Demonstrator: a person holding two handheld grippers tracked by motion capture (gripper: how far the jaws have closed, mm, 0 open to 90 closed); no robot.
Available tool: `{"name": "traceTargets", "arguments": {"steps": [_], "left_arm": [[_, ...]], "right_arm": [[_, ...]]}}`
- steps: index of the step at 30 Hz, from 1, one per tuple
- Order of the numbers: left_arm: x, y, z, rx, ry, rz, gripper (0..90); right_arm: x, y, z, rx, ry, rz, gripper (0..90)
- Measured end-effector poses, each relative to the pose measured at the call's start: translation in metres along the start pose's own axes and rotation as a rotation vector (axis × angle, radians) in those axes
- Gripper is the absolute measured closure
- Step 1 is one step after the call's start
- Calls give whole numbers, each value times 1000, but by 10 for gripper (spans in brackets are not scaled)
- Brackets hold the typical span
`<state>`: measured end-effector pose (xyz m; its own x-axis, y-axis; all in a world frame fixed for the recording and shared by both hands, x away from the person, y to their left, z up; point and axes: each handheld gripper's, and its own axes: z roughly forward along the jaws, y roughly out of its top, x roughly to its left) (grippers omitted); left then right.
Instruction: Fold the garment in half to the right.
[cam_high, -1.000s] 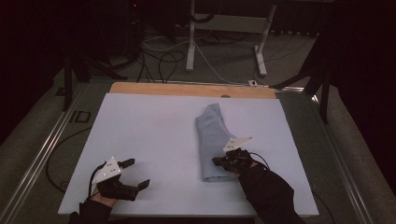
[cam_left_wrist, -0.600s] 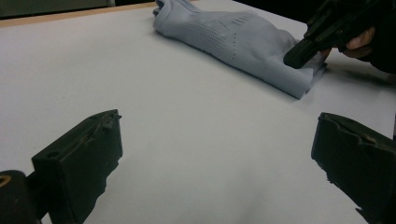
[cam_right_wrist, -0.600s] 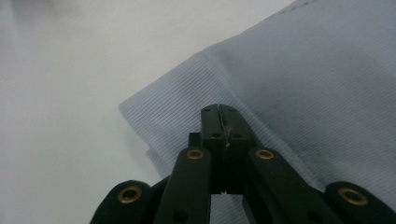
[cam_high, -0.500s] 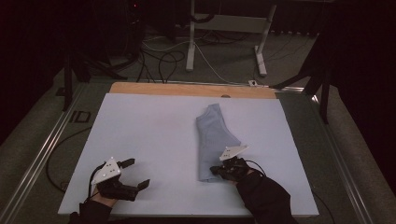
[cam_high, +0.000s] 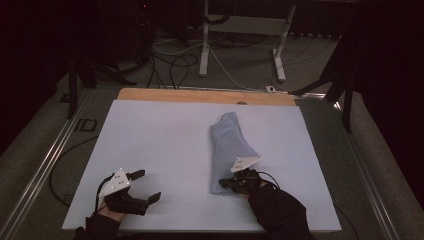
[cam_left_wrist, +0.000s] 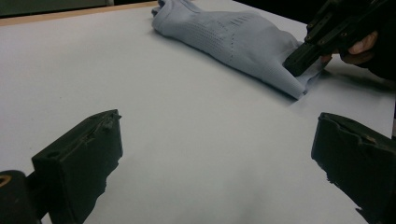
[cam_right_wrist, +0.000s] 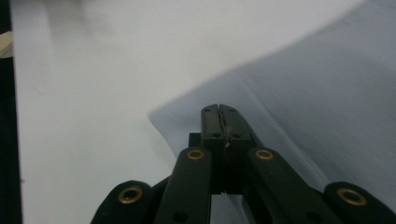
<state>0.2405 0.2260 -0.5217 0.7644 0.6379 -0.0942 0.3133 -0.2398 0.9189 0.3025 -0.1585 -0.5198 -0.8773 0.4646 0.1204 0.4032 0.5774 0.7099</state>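
Note:
A light blue knitted cloth (cam_high: 227, 145) lies folded lengthwise on the white board (cam_high: 160, 135), right of the middle. My right gripper (cam_high: 221, 183) sits at the cloth's near end, jaws shut, with its tip down on the fabric. In the right gripper view the right gripper (cam_right_wrist: 219, 108) has both jaws pressed together over the cloth (cam_right_wrist: 327, 84), and I see no fabric between them. The left gripper view has the cloth (cam_left_wrist: 233, 37) with the right gripper (cam_left_wrist: 292, 65) touching its near corner. My left gripper (cam_high: 150, 185) rests open and empty at the board's near left, as the left gripper (cam_left_wrist: 217, 121) view confirms.
A wooden strip (cam_high: 200, 95) runs along the board's far edge. Metal rails (cam_high: 50, 165) flank the table on the left and right. Beyond the table stand a white frame leg (cam_high: 205, 45) and loose cables (cam_high: 170, 70) on the floor.
My right gripper has slid a little along the cloth toward its near end and the board's near edge. The left gripper and the cloth have stayed put.

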Motion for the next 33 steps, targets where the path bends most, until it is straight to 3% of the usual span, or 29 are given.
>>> {"name": "traceTargets", "arguments": {"steps": [2,7,17,27,30,32,33], "left_arm": [[0,0,0,3,-2,-1,28],[-1,0,0,1,-4,6,28],[0,0,0,-4,0,1,28],[1,-1,-1,-4,0,-2,28],[1,-1,-1,-4,0,-4,28],[1,-1,-1,-2,0,2,28],[1,-1,-1,-1,2,2,28]], "right_arm": [[4,1,6,22,-15,-29,900],[11,1,14,57,-9,-43,900],[13,-1,16,42,7,-25,900],[16,-2,15,47,11,-53,900],[16,-2,15,43,9,-35,900],[15,-1,14,33,34,-29,900],[15,-1,13,23,20,-30,893]]}}
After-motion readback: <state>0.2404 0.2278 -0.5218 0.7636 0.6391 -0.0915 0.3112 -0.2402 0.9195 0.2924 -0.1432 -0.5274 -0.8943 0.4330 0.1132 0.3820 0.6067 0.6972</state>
